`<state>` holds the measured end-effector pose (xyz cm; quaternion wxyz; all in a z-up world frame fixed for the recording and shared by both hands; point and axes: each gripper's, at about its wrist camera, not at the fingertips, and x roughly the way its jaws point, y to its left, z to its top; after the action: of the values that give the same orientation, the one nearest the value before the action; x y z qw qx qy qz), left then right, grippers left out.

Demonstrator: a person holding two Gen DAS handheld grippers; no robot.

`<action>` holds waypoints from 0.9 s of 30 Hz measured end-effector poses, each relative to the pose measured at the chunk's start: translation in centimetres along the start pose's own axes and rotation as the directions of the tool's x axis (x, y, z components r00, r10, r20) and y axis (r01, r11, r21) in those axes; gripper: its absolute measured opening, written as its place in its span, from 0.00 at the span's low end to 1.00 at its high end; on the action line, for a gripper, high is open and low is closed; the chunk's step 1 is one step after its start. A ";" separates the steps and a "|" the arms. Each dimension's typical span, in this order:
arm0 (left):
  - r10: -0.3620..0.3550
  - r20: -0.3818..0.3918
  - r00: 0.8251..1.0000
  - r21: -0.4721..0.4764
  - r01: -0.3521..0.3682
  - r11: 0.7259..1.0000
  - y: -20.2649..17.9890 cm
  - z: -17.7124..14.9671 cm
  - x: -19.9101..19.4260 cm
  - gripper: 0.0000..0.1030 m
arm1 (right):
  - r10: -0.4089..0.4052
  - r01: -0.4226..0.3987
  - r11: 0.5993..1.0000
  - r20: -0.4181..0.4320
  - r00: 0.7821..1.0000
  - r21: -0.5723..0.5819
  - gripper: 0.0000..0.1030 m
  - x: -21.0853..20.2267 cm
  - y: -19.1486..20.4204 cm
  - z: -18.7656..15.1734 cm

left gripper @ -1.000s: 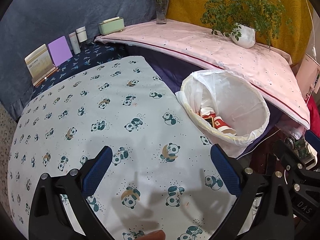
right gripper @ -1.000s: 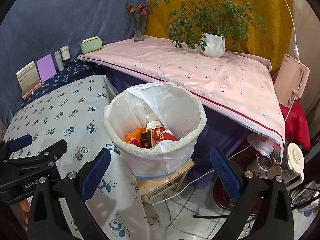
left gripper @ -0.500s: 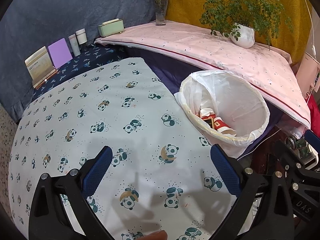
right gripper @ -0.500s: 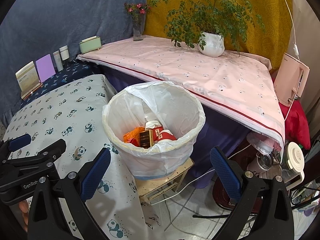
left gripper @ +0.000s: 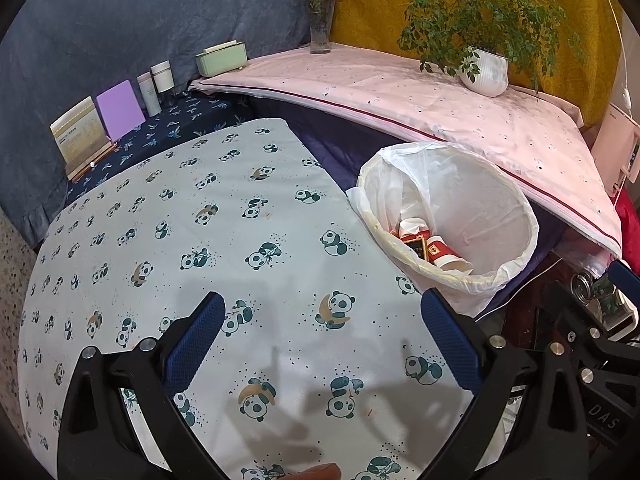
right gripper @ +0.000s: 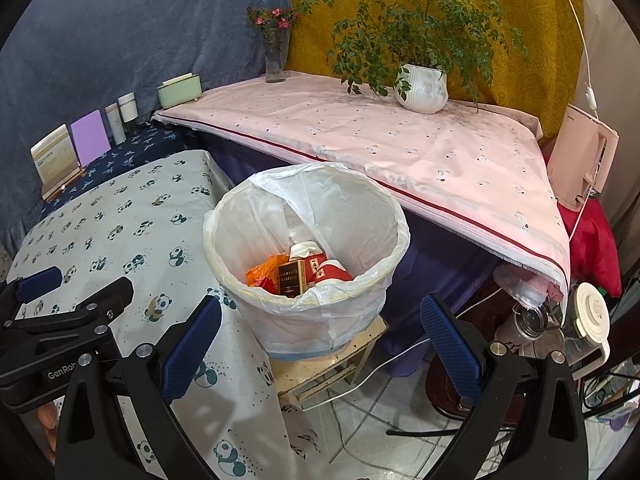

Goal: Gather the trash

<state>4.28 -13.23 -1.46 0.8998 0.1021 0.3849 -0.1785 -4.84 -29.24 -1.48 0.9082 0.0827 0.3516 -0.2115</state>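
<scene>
Both tools hang empty, jaws spread wide: the left gripper (left gripper: 322,340) over a bare panda-print table (left gripper: 168,240), the right gripper (right gripper: 320,340) aimed at the lined trash bin (right gripper: 308,248). The bin sits on a low stool (right gripper: 320,368) beside the table's edge — an easy drop. The trash (right gripper: 298,274) — cups, cartons, an orange wrapper — lies inside; collection looks finished.

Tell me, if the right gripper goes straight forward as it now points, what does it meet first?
Probably the lined trash bin: it sits directly between the open right gripper blades. Depth is unclear.
</scene>
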 end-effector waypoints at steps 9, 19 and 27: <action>0.005 0.003 1.000 0.011 -0.005 1.000 -0.2 0.0 0.0 0.91 | 0.002 -0.002 1.000 -0.001 1.000 -0.001 0.93 0.0 0.0 0.0; 0.028 0.013 1.000 0.024 -0.028 0.999 -0.6 -0.2 -0.1 0.91 | 0.003 -0.003 1.000 -0.003 1.000 -0.001 0.93 0.1 0.1 0.0; 0.031 0.003 1.000 0.025 -0.031 0.999 -0.6 -0.2 0.2 0.91 | 0.003 -0.003 1.000 -0.004 1.000 0.000 0.93 0.2 0.2 -0.1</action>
<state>4.00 -13.79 -1.74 0.9016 0.1192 0.3797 -0.1695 -4.71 -29.10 -1.67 0.9078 0.0837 0.3533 -0.2101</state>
